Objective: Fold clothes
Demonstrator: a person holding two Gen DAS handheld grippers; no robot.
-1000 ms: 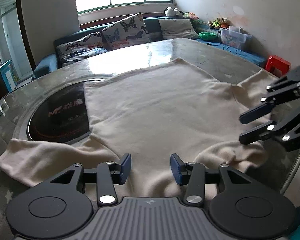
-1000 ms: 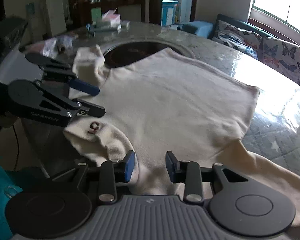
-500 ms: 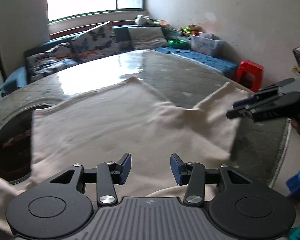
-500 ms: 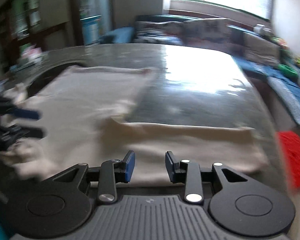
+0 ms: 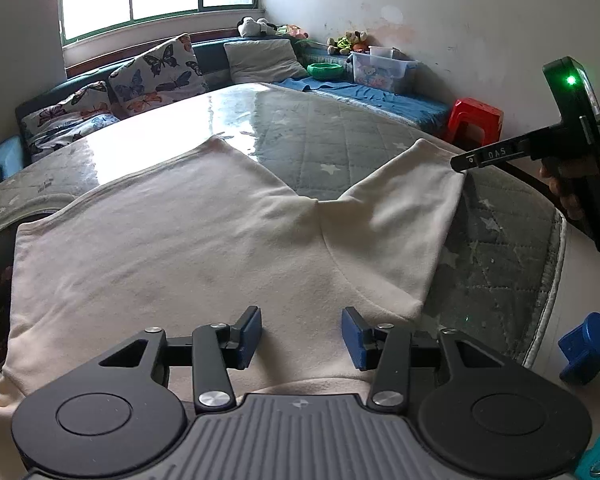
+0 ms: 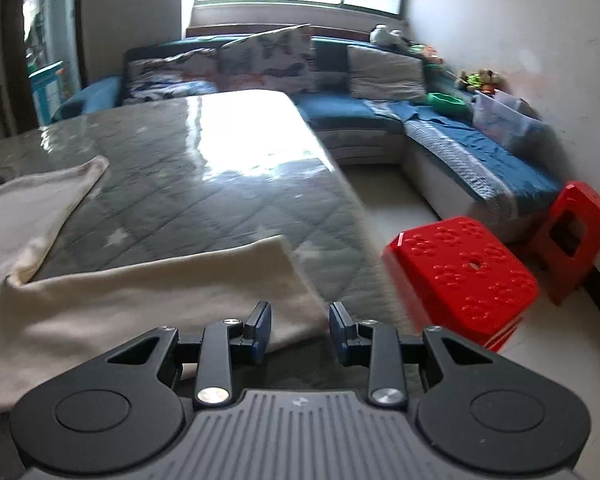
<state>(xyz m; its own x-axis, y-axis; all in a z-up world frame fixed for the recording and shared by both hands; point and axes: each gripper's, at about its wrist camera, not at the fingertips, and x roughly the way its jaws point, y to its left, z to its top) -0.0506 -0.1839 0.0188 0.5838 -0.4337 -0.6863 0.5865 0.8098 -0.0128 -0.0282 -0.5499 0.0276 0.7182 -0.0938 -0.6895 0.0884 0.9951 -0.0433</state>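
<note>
right gripper (image 6: 299,330) gapes over cream sleeve (image 6: 156,292).

The garment (image 5: 188,240) is plain cream. Under it, the table cover (image 5: 340,136) is grey-green, quilted in diamonds, with small white stars. Both grippers are black with blue pads (image 5: 250,336). At 11 o'clock in the left wrist view, the cushions (image 5: 156,76) are white with dark and orange butterflies. At 3 o'clock in the right wrist view, two stools (image 6: 464,276) are bright red. The sofa (image 6: 340,116) is dark blue.
</note>
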